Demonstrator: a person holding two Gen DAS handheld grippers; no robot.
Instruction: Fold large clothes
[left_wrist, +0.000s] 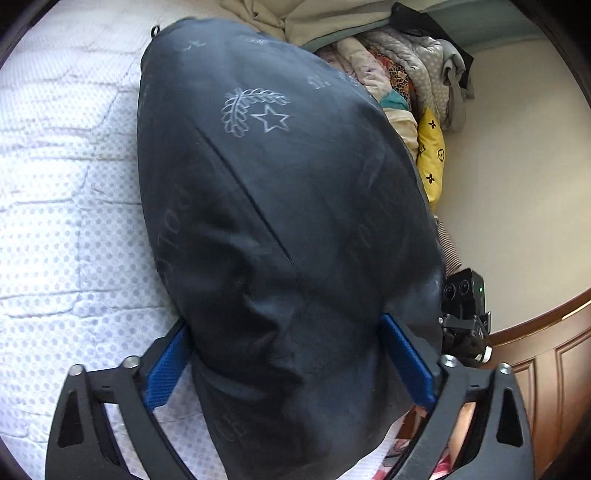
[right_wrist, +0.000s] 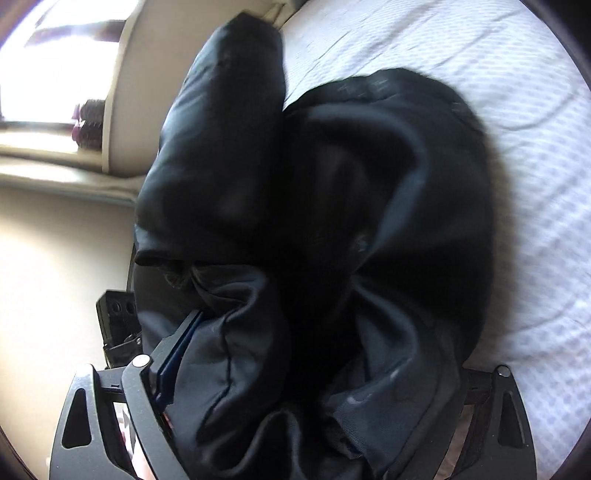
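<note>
Your left hand-held gripper has its blue fingers spread wide on either side of a thick bunch of the dark padded jacket, which shows a pale star-and-leaf print and stretches away over the white dotted bed. Your right hand-held gripper is buried in the jacket's crumpled folds, one blue finger showing and the other hidden, so you cannot tell how far apart its fingers stand. A pile of clothes lies beyond the jacket by the wall.
</note>
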